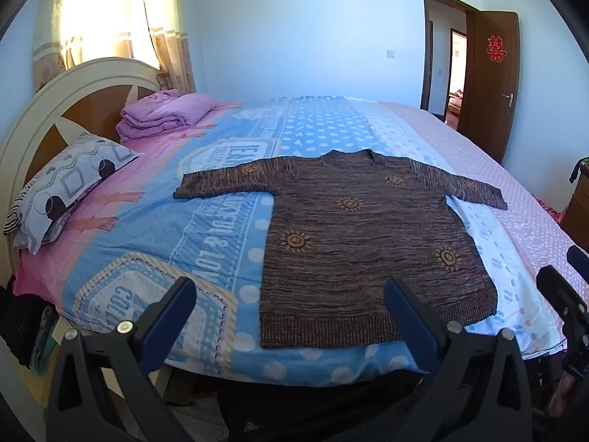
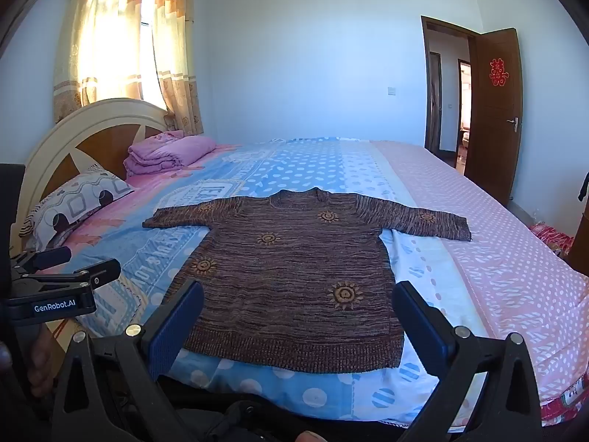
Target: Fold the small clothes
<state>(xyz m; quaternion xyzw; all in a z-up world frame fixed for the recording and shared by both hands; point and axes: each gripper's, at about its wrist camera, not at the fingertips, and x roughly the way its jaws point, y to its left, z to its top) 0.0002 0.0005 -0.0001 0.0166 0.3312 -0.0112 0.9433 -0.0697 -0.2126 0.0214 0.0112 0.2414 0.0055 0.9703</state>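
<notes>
Seen only from the right wrist: the left gripper [image 2: 79, 261] from the side at the left border, a white label on its black body, part of a hand [image 2: 36, 364] beneath it; also more of the ceiling and the curtain [image 2: 121, 37] up to its rod. Seen only from the left wrist: one black part of the right gripper [image 1: 563, 291] at the right border, the dark floor under the near edge of the bed [image 1: 331, 372], dark bundles beside its near left corner.

Both grippers released, the blue pads standing wide apart, nothing between them; left gripper [image 1: 291, 305] held over the near edge of the bed, right gripper [image 2: 298, 311] likewise, neither one touching the cloth.

Brown knitted sweater [image 1: 368, 235] spread flat on the bedcover, front up, both sleeves stretched out sideways, neck toward the far edge, ribbed hem lying just beside the near edge; mottled brown and dark yarn, orange sun figures scattered over chest and sleeves; no fold made yet. Same sweater [image 2: 294, 269] in the right view, right sleeve reaching onto the pink dotted part of the cover.

Patterned pillow [image 1: 70, 188] and folded pink quilt [image 1: 165, 114] near the headboard [image 1: 48, 107] at the left edge, well apart from the sweater; brown door [image 1: 489, 84] open behind the far right corner.
</notes>
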